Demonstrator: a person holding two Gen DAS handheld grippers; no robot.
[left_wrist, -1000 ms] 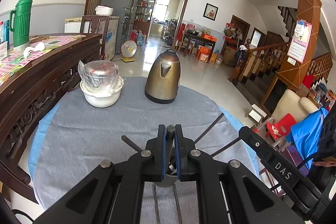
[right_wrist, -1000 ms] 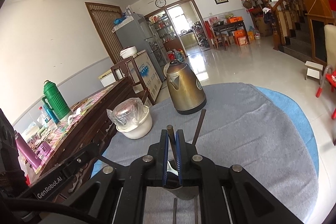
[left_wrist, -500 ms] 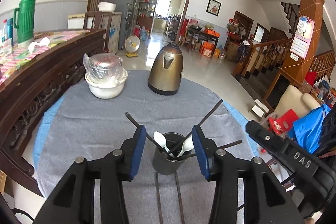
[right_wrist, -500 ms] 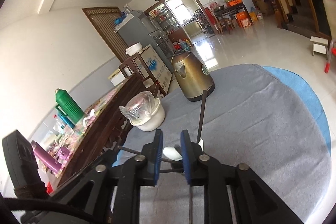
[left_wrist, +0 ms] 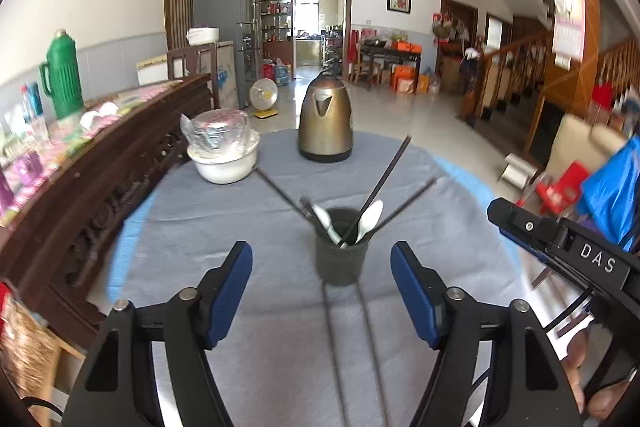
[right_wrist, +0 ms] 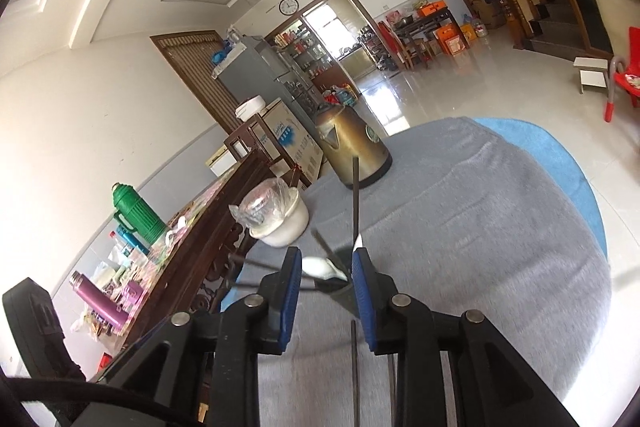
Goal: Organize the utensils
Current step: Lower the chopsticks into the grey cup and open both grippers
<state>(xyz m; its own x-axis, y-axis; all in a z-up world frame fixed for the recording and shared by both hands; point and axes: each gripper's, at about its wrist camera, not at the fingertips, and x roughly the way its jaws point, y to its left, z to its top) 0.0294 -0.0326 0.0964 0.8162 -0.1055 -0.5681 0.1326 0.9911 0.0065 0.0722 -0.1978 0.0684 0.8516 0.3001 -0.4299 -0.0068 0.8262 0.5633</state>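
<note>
Bowl at ten o'clock on the grey cloth, kettle at twelve, cup of chopsticks and spoons at centre, left gripper opening wide, empty, cup beyond, right gripper opening, nothing pinched, cup and spoon beyond.

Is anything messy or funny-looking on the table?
A little. The chopsticks in the dark cup splay out in all directions instead of standing together, beside the white spoons. Nothing looks spilled or broken.

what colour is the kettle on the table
Bronze-gold kettle with a dark base, clearest in the left wrist view.
</note>
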